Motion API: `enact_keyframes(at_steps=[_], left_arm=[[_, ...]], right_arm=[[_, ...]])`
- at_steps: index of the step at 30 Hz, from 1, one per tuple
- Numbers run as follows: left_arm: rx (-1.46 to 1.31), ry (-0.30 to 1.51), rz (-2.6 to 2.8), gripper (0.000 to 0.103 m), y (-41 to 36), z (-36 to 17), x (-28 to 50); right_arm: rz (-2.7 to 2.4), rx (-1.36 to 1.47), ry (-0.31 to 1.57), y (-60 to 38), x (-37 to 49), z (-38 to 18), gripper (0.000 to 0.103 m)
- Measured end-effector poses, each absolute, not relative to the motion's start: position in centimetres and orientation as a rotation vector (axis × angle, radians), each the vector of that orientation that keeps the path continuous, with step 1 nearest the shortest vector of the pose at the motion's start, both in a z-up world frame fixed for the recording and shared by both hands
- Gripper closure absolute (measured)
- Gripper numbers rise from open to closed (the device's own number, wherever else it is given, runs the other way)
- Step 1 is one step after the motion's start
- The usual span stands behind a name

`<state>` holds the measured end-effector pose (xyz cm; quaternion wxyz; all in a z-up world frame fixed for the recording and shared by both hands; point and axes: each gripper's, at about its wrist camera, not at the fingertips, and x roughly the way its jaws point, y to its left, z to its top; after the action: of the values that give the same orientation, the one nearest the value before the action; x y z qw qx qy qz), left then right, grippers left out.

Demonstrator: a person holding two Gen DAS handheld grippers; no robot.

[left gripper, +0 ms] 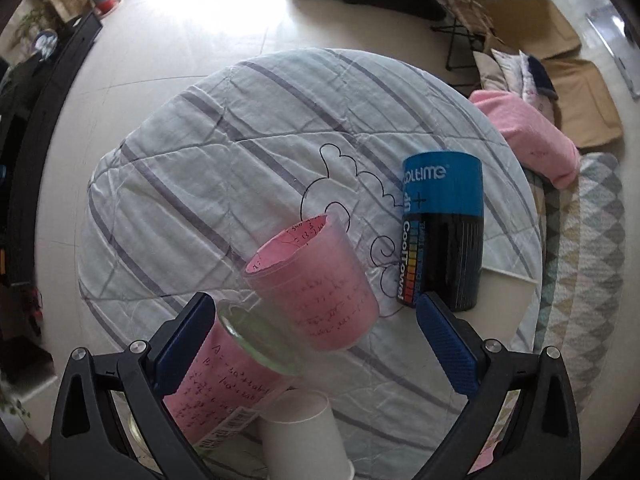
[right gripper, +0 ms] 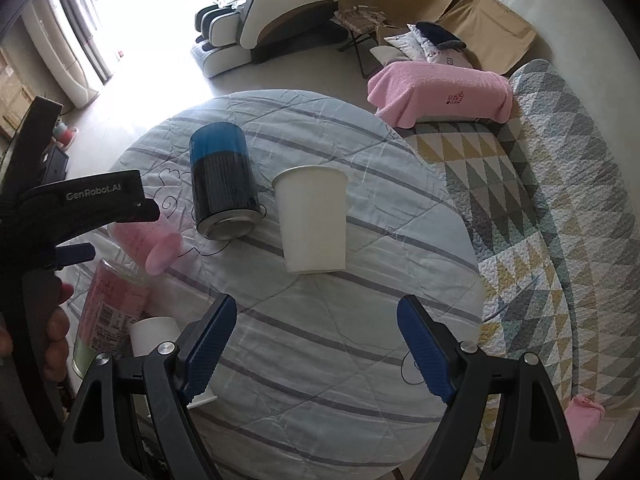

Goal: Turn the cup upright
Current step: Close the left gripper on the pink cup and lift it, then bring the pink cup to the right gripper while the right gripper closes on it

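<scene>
**White cup ahead of the open right gripper**

Stands on the round quilted table (right gripper: 280, 360): a white paper cup (right gripper: 312, 220), wide end away from the camera, apparently inverted though hard to tell. Lies straight ahead of the right gripper (right gripper: 316, 350), roughly centred between its fingers, well apart, long axis near vertical. Right jaws spread wide, holding nothing, angled down from above. Left gripper (left gripper: 316, 344) likewise open and empty, above a pink-lined clear cup (left gripper: 316, 280), beside the blue canister (right gripper: 222, 184). Right hand probably better placed.

Paper cup (right gripper: 312, 220) right of can (right gripper: 223, 184), on table (right gripper: 320, 400)
</scene>
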<state>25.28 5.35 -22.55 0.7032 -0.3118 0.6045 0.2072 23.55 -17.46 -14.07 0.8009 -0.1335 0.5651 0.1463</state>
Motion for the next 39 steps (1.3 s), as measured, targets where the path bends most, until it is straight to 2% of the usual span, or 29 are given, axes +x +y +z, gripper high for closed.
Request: enact_keyframes(at_steps=[3, 4, 6, 8, 21, 26, 31, 39], left_arm=[[-0.705, 1.368, 0.531, 0.002, 4.9, -23.6, 25.7], [-0.716, 1.375, 0.539, 0.007, 4.9, -24.0, 25.8], [-0.759, 1.376, 0.520, 0.028, 5.1, -24.8, 26.1], [-0.801, 1.410, 0.488, 0.035, 5.2, -25.9, 26.3], [-0.657, 1.333, 0.406, 0.036, 5.3, -22.1, 27.1], [-0.511, 1.337, 0.376, 0.036, 3.7, -19.7, 27.3], [-0.415, 1.359, 0.244, 0.036, 0.0, -18.5, 26.6], [-0.268, 1.435, -0.007, 0.036, -10.7, -19.3, 25.9]], right_arm=[[0.370, -0.324, 1.210, -17.6, 24.7, -14.7, 0.019], [0.383, -0.322, 1.216, -17.7, 25.0, -14.9, 0.019], [0.409, -0.307, 1.229, -18.2, 25.6, -15.2, 0.019], [0.413, -0.314, 1.240, -18.4, 25.9, -15.7, 0.019], [0.407, -0.250, 1.260, -19.7, 26.6, -16.1, 0.019], [0.373, -0.217, 1.243, -20.5, 25.8, -15.3, 0.019], [0.291, -0.158, 1.249, -22.9, 24.6, -14.9, 0.019], [0.134, -0.034, 1.259, -29.2, 22.6, -14.6, 0.019]])
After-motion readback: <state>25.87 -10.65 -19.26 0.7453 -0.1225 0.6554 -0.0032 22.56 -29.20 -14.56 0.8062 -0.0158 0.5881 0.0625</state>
